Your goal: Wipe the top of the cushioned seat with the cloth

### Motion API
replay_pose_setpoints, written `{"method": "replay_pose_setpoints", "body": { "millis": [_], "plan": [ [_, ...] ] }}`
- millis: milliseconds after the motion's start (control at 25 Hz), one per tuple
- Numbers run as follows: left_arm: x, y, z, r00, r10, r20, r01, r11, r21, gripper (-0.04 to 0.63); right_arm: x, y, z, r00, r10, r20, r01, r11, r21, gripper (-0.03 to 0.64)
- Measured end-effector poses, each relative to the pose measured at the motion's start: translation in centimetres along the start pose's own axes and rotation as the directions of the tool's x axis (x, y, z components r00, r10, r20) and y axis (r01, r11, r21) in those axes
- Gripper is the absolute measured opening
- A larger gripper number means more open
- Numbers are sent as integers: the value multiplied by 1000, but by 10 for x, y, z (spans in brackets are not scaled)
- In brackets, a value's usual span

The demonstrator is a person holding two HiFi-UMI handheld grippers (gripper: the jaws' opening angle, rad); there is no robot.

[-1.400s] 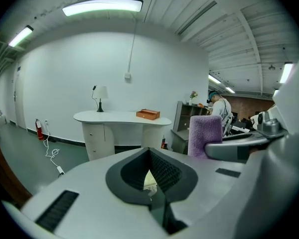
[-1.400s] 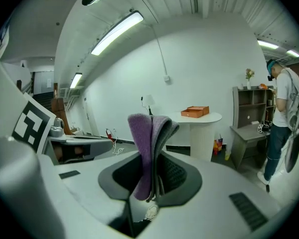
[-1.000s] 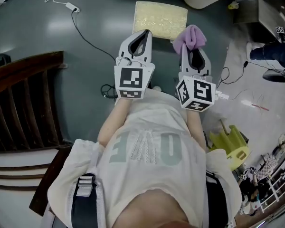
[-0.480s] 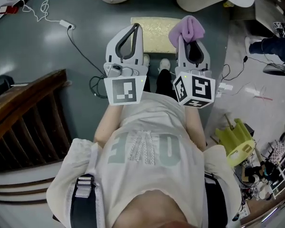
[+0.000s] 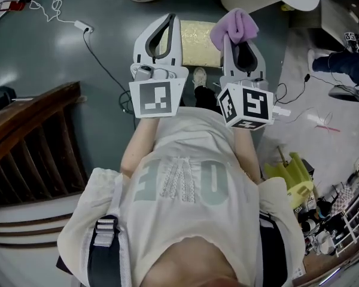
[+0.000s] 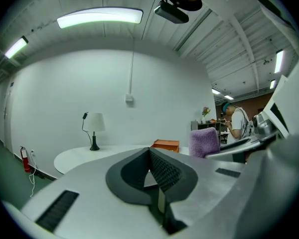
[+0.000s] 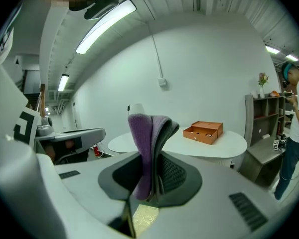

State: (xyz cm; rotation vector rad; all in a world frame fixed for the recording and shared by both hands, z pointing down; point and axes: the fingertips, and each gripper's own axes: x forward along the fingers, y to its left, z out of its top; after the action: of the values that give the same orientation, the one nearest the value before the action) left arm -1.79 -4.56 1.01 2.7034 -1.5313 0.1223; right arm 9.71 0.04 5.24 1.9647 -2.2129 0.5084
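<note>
Right gripper (image 5: 239, 43) clamps the folded purple cloth (image 5: 234, 26) upright between its jaws. Left gripper (image 6: 150, 153): jaws pressed together, nothing between. Yellow cushioned seat (image 5: 202, 40) sits on the floor (image 5: 60, 58) ahead, seen between both grippers.

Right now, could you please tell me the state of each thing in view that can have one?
left gripper: shut, empty.
right gripper: shut on the purple cloth.
purple cloth: folded, standing up between the jaws.
cushioned seat: on the floor, neither gripper touching it.
orange box: lid open.
ceiling light: on.
</note>
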Motion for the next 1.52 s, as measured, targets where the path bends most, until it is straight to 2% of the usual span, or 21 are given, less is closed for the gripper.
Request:
{"method": "replay_pose_setpoints", "body": {
  "millis": [200,440,720,880,960,1240,1520],
  "plan": [
    [1,-3,-24,1000,8,-23,-9,1000,-19,5,12,3,-16,999,46,-28,-46,999,9,89],
    [12,12,-97,993,36,-113,-45,996,-80,5,57,2,-64,994,89,-71,-90,996,-17,89],
    [22,16,-224,973,15,-229,-39,994,-103,6,114,-13,-179,983,108,-151,-110,994,-7,89],
    [30,8,-297,956,-46,-289,30,998,-58,5,132,-25,-246,973,111,-202,-113,994,0,89],
    [38,5,-320,955,-68,-288,59,997,-42,5,138,-33,-270,970,107,-217,-108,994,9,89],
    [39,5,-350,956,-43,-291,21,997,-78,5,136,-48,-316,959,79,-272,-73,997,33,89],
    [46,6,-357,954,-30,-300,5,997,-82,5,142,-49,-323,950,91,-300,-83,996,40,89]
  ]
}}
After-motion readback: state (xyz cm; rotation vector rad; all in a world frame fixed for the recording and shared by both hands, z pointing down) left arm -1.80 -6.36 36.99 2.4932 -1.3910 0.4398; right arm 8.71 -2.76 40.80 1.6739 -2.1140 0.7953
